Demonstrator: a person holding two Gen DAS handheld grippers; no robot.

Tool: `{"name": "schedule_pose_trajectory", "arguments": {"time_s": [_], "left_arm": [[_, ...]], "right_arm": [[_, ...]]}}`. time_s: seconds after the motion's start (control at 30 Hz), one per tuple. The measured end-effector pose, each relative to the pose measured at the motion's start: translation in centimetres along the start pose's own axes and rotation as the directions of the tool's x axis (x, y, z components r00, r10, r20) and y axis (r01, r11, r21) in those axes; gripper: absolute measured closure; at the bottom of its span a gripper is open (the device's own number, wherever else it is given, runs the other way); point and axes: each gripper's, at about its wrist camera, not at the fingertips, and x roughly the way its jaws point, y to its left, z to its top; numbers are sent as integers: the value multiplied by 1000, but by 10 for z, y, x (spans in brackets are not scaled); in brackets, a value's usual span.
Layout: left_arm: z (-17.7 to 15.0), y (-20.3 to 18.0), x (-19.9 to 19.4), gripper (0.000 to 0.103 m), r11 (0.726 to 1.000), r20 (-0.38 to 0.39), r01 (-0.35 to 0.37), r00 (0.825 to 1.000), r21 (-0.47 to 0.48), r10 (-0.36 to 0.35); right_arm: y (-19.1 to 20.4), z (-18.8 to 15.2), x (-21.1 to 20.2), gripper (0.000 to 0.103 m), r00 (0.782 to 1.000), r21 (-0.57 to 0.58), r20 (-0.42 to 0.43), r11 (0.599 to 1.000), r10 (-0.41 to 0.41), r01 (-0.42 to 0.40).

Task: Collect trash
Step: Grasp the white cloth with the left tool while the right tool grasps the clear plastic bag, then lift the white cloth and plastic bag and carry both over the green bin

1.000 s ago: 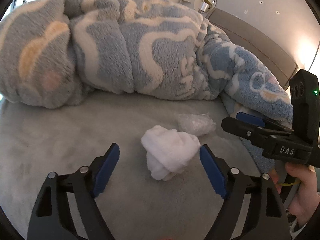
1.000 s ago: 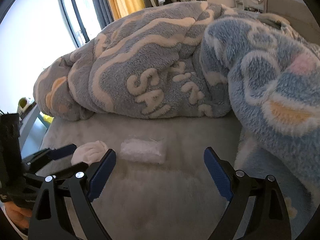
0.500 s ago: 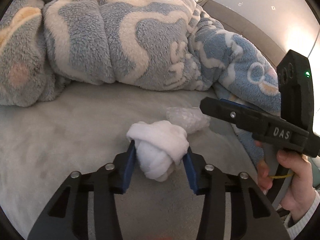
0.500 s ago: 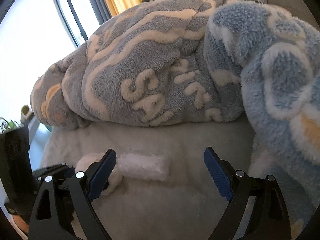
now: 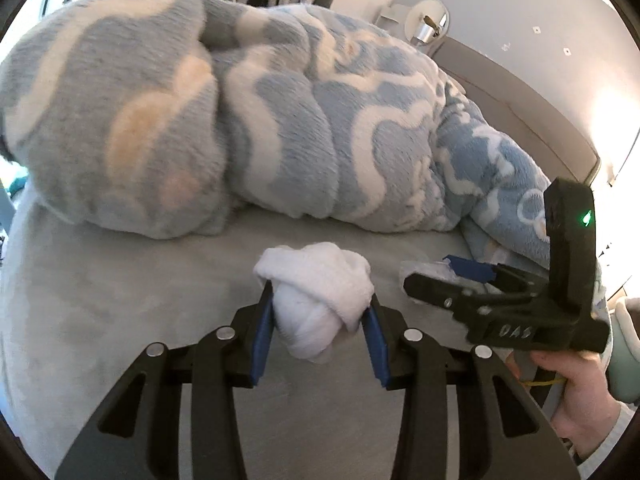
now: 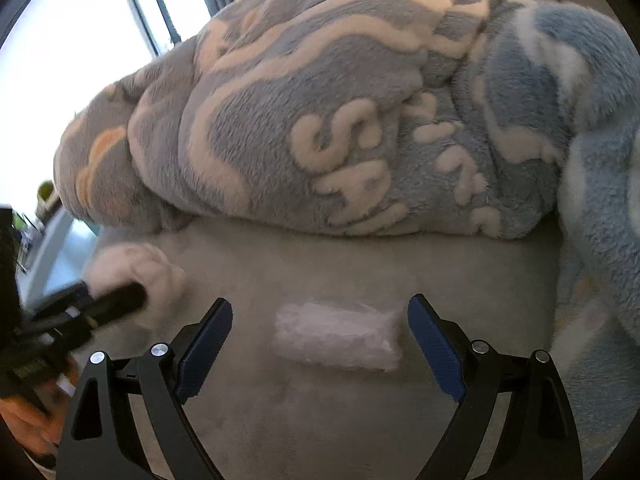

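While level, left gripper (image 5: 318,322) around tissue wad (image 5: 316,296).

Far side of bed surface (image 6: 360,264) blocked by bunched fleece blanket (image 5: 280,120), piled high from left edge to right. Blanket fold (image 6: 600,208) also closing in on right, draped down beside right gripper (image 6: 320,332). Grey strip between blanket and grippers left free; clear plastic wrapper (image 6: 338,336) lying there, bracketed by spread jaws of right gripper. Gap of left gripper (image 5: 318,312) filled by white tissue wad (image 5: 320,288). Right gripper seen close on right in left view.
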Motion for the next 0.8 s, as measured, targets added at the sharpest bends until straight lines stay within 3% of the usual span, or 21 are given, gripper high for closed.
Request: {"name": "schedule_pose_trajectory", "arguments": {"time_s": [0.1,0.13,0.17,0.33,0.8], "left_arm": [[2,6,-11,59,1000,16,-9,1000,-5,9],[1,8,-15,59,1000,20,-11,1000,-8,12],[1,10,-17,59,1000,23,-13,1000,-9,13],[-2,21,-33,59,999,30,-29,999,-19,30],[-17,45,-105,59,995,67,-102,992,-9,103]], "right_arm": [[5,-3,4,15,1000,-2,-9,1000,-15,15],[5,-3,5,23,1000,1,-9,1000,-22,22],[6,-3,6,38,999,2,-15,999,-37,37],[13,-5,4,40,998,27,-14,998,-53,53],[97,-7,-20,40,999,-38,38,999,-19,20]]}}
